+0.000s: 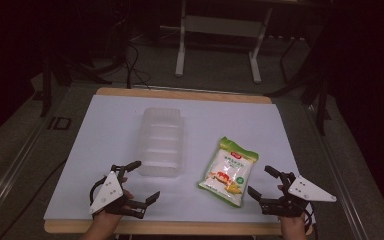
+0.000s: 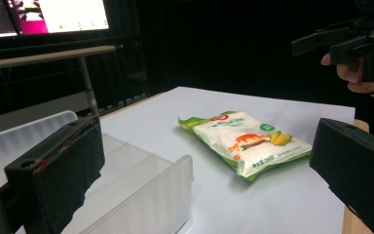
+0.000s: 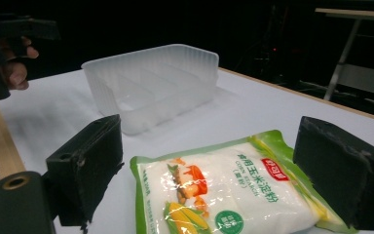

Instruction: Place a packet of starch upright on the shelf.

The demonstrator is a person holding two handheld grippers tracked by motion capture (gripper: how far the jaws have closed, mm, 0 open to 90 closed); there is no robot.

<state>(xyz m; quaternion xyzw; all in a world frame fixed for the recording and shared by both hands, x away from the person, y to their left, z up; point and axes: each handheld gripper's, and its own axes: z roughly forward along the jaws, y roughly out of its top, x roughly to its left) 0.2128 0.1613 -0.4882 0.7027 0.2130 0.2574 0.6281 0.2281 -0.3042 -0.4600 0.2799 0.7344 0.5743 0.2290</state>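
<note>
White sheeting covers the table (image 1: pixel 105 130), with a wooden edge showing along its near and far sides. On it, left of centre in the high view, sits a clear plastic tray (image 1: pixel 161 142) divided by low ribs into compartments, all of them bare. Just to the right of the tray, apart from it, a green-and-white bag of corn starch (image 1: pixel 228 171) lies flat with its printed face up, tilted so its top points away from the person.

At the near left corner, the left gripper (image 1: pixel 147 181) is held by a hand, its jaws spread wide with nothing between them; one jaw tip reaches just beside the tray's near corner. In the left gripper view the tray's near wall (image 2: pixel 141 195) lies between the jaws, untouched.

At the near right, the right gripper (image 1: pixel 260 181) is likewise held low over the table edge, jaws parted and holding nothing, pointing toward the bag. The right gripper view shows the bag (image 3: pixel 224 190) lying between the two black jaws, with the tray (image 3: pixel 151 83) beyond it
</note>
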